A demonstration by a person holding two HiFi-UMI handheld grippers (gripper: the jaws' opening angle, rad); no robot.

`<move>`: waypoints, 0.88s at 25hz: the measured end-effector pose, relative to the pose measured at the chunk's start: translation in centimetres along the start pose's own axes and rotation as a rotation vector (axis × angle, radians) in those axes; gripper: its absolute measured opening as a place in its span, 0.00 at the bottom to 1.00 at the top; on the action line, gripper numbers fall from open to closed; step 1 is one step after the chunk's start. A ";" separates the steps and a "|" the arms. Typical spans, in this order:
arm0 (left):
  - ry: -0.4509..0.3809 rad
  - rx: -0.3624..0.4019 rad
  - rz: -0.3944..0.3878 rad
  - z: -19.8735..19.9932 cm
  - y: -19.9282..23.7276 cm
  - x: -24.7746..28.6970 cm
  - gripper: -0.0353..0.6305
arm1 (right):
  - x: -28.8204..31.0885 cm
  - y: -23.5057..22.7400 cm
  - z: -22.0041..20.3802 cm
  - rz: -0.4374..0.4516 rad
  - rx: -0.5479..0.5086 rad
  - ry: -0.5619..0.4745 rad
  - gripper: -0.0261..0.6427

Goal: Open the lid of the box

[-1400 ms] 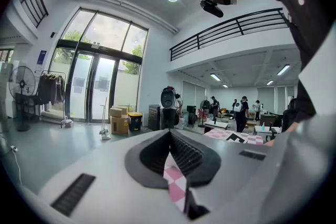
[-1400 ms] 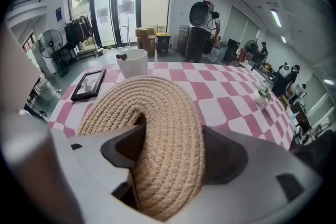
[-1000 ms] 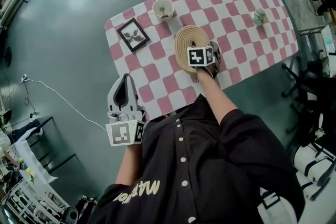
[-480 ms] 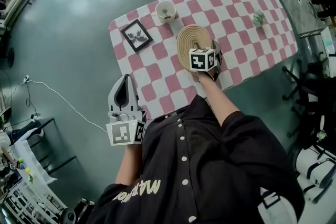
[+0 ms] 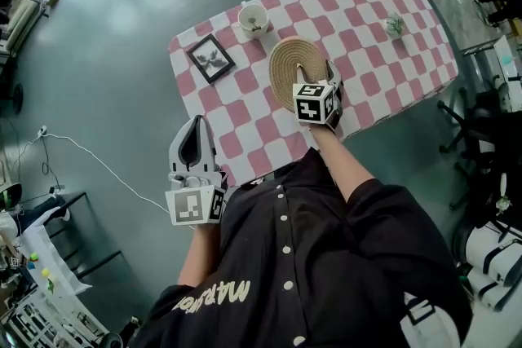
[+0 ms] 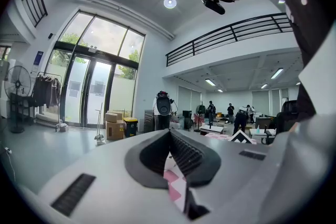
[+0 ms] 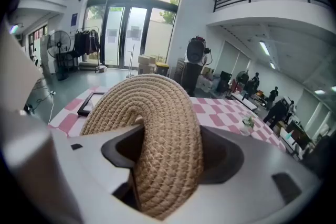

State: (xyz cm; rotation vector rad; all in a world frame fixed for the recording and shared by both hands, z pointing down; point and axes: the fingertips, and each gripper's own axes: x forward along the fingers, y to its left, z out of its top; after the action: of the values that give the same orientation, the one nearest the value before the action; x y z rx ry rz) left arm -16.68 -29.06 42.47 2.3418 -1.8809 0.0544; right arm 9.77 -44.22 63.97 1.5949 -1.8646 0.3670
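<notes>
Head view puts the woven lid [image 5: 287,65] on the checked table [image 5: 383,69], directly ahead of you, with your right gripper [image 5: 329,81] at the lid's near-right edge. Your left gripper [image 5: 194,144] hangs well apart from the lid, off the table's near-left corner, so the right hand is the one placed for the lift.

In the right gripper view, a thick band of the lid [image 7: 157,107] fills the gap between the fingers of that gripper [image 7: 168,152]. They stand fairly wide and clamp on it, and the weave arches up and over toward your left from there. The lid is round, so no long axis matters; judged from this, the opening has to go up and away from the grip side.

In the left gripper view, the left gripper [image 6: 170,157] has its fingers together on nothing.

The box under the lid is hidden, so its contents cannot be told. Beyond the lid stands a white cup [image 5: 253,16], its contents unclear; left of the lid lies a picture frame [image 5: 210,57].
</notes>
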 end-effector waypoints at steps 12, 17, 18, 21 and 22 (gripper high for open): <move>-0.051 0.020 -0.039 1.8 0.0 0.5 0.06 | -8.1 -2.8 9.1 0.060 0.097 -0.319 0.50; -0.070 0.015 -0.043 2.5 0.1 0.5 0.06 | -11.4 -4.1 11.3 0.089 0.148 -0.410 0.50; -0.075 0.015 -0.043 2.7 0.2 0.6 0.06 | -12.0 -4.4 11.8 0.088 0.152 -0.430 0.50; -0.092 0.015 -0.040 3.1 0.5 0.5 0.06 | -14.1 -5.3 13.4 0.089 0.160 -0.511 0.50; -0.096 0.015 -0.039 3.3 0.6 0.5 0.06 | -14.9 -5.6 13.9 0.090 0.166 -0.541 0.50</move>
State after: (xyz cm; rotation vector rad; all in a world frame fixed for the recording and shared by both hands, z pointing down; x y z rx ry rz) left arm -17.31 -30.08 39.34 2.4315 -1.8827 -0.0494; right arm 11.81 -42.17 43.06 1.8571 -2.3657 0.1350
